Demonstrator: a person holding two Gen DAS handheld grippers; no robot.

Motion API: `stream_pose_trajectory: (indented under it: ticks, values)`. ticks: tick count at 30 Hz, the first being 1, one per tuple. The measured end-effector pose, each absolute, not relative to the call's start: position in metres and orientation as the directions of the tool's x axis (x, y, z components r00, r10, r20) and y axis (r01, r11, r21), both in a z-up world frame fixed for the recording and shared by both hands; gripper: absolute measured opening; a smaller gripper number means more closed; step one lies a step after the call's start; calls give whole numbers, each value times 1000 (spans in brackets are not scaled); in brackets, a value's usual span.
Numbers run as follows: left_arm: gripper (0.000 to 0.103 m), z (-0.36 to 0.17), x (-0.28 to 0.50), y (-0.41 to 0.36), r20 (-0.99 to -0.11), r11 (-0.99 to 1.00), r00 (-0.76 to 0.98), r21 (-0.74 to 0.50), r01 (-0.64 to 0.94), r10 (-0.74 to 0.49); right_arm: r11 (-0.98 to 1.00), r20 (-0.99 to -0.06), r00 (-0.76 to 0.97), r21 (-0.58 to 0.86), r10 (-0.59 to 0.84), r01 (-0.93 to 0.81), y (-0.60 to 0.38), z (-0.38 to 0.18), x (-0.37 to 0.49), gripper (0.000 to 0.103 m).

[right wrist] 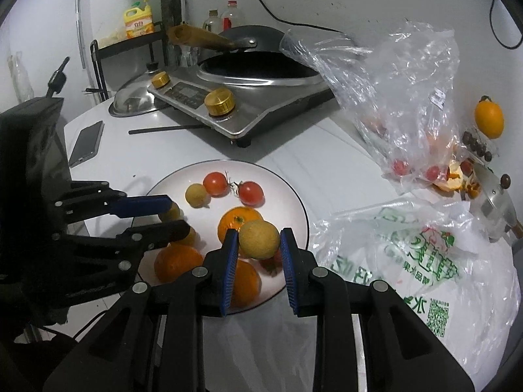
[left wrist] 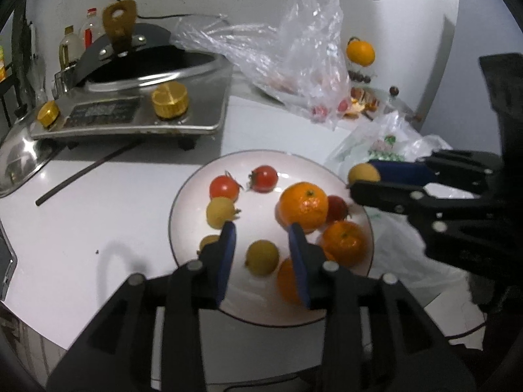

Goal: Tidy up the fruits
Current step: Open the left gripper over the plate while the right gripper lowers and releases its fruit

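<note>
Right view only: a phone (right wrist: pixel 86 143) lies flat on the far left of the surface (right wrist: pixel 310 163), and a yellow soap bottle (right wrist: pixel 139 19) stands on a rack.
Left view only: a small yellow fruit (left wrist: pixel 262 258) sits on the plate (left wrist: pixel 193 196) between the left gripper's blue pads.
Left gripper (left wrist: pixel 263 254): its jaws are apart over the near part of the plate and hold nothing.
Right gripper (right wrist: pixel 258 251): it squeezes a round yellow fruit (right wrist: pixel 260 240), just above the plate's near right side.
Fruits: tomatoes (right wrist: pixel 215 183), oranges (right wrist: pixel 238 222) and more yellow ones lie on the plate.
</note>
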State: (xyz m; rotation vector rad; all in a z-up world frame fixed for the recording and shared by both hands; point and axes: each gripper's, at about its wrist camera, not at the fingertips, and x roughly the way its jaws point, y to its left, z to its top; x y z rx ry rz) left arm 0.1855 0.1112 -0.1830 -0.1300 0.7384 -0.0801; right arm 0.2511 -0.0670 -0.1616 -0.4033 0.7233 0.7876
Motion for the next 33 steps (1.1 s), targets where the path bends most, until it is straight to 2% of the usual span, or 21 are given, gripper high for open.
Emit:
stream_pose_trajectory:
  ticks: [1, 2, 8, 20, 21, 22, 24, 25, 27, 33]
  values:
    - [53, -180, 182, 114, -654, 989, 748, -147, 24, -116, 646, -716, 486, -66, 500, -761, -64, -161, 251, 28]
    - [56, -177, 179, 117, -645, 988, 755, -152, 18, -113, 643, -715, 484, -64, 504, -763, -61, -160, 251, 28]
    - [56, -168, 166, 141, -619, 987, 781, -159, -29, -77, 617, -718, 466, -65, 517, -785, -33, -163, 252, 28]
    - [57, -183, 158, 173, -637, 980, 770, -166, -106, -25, 615, -757, 452, -85, 471, -784, 6, -185, 254, 28]
    - [59, -185, 158, 175, -637, 980, 770, -169, -105, -27, 616, -760, 451, -86, 467, -783, 7, -186, 254, 28]
    - [71, -185, 157, 175, -639, 980, 769, -169, -105, -28, 618, -762, 451, -87, 464, -782, 8, -187, 255, 28]
    - [84, -185, 155, 177, -630, 979, 776, -171, -108, -25, 622, -766, 455, -92, 455, -777, 10, -189, 256, 28]
    - [84, -184, 154, 178, -625, 979, 781, -174, -111, -23, 627, -766, 458, -93, 451, -773, 10, -190, 257, 29]
    - [84, -183, 152, 179, -621, 978, 784, -175, -117, -17, 636, -769, 463, -96, 442, -766, 9, -190, 260, 39]
    - [85, -180, 149, 179, -613, 977, 790, -162, -140, 12, 654, -755, 485, -99, 441, -750, -1, -182, 262, 39]
